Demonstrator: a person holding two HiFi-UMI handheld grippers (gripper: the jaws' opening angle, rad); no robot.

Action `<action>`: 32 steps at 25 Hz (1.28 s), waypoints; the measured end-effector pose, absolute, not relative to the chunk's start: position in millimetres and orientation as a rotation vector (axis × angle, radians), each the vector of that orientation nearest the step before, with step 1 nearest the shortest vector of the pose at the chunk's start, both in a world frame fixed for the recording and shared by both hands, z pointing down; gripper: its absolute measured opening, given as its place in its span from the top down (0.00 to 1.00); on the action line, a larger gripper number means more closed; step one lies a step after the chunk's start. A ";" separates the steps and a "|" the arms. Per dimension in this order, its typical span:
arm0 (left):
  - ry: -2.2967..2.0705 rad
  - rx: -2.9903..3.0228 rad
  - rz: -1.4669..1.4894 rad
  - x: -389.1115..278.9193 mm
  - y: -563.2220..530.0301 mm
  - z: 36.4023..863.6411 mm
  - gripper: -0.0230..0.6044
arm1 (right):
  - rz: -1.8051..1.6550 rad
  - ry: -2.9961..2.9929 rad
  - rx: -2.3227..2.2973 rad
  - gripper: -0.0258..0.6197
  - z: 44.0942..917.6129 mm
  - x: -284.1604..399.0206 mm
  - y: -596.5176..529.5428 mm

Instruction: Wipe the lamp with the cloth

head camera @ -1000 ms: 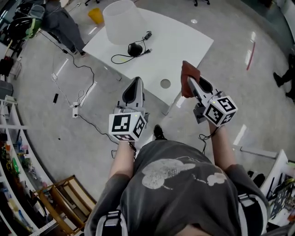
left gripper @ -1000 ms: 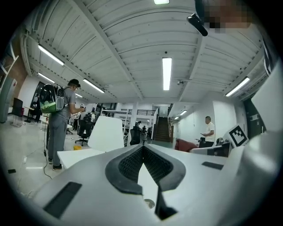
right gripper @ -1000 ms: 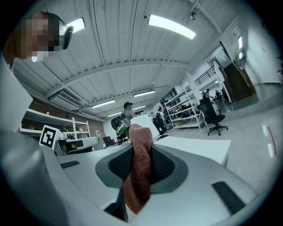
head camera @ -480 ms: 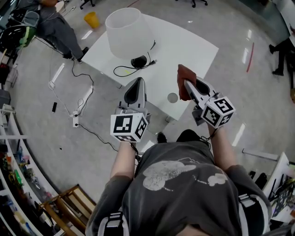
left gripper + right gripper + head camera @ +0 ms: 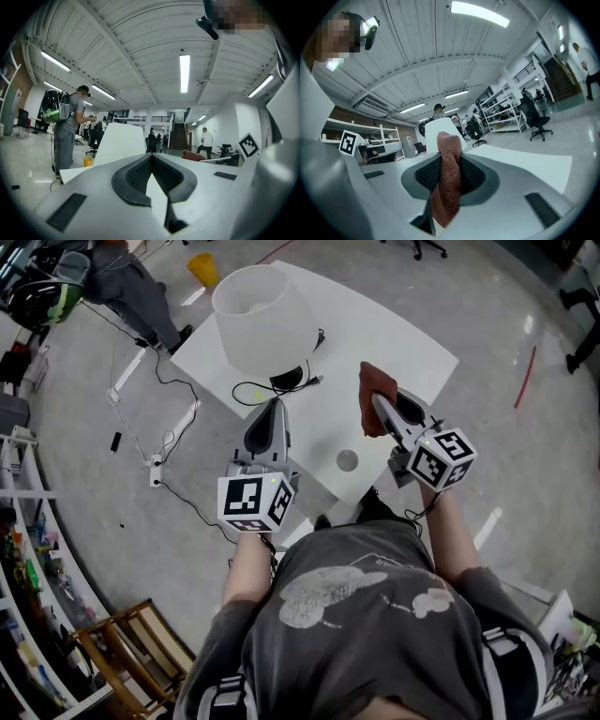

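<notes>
While the head view looks down on both tools from above, only the gripper views show their jaws face on. The right gripper is clamped on the reddish-brown cloth, which stands up in a fold past the jaw tips. In the right gripper view the cloth fills the gap between the dark pads and hangs down toward the camera. The left gripper holds nothing. In its own view the left gripper has its tips drawn together, with a thin wedge of white tabletop showing behind them.

The lamp, with its wide white shade, stands at the far left part of the white table, beyond the left gripper and well apart from the cloth. From above, a black cable curls on the table at the near side of the shade, and a round hole sits in the tabletop between the two grippers. Neither gripper view shows these.

The left gripper view shows the shade as a pale slanted shape. A standing person with a backpack is at its far left and a staircase lies far behind. The right gripper view shows the shade just behind the cloth's top, plus shelving and an office chair at the far right. A yellow bin stands on the floor beyond the table.
</notes>
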State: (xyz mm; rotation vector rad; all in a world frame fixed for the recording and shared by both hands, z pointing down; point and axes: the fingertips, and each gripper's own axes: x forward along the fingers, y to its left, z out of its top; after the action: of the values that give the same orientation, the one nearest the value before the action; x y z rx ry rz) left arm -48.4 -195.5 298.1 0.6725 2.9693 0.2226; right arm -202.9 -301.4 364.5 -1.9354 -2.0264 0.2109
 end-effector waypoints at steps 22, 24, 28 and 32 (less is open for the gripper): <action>2.728 1.240 0.105 -65.0 -135.0 253.3 0.95 | 0.081 -1.731 -2.509 0.83 271.7 -266.1 -106.1; 2.717 1.273 0.105 -69.5 -126.5 255.0 0.95 | 0.086 -1.694 -2.547 0.83 267.3 -265.4 -82.9; 2.713 1.341 0.089 -73.4 -120.5 260.7 0.95 | 0.076 -1.626 -2.604 0.83 267.5 -258.5 -55.6; 2.715 1.389 0.092 -69.3 -117.6 268.2 0.95 | 0.101 -1.589 -2.578 0.83 284.3 -259.4 -44.0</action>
State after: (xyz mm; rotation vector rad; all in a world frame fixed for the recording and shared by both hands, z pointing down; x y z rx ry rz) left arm -69.3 -117.6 268.2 1.3888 2.7153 0.0917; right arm -259.4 -44.0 284.3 -2.5776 -1.5890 0.1006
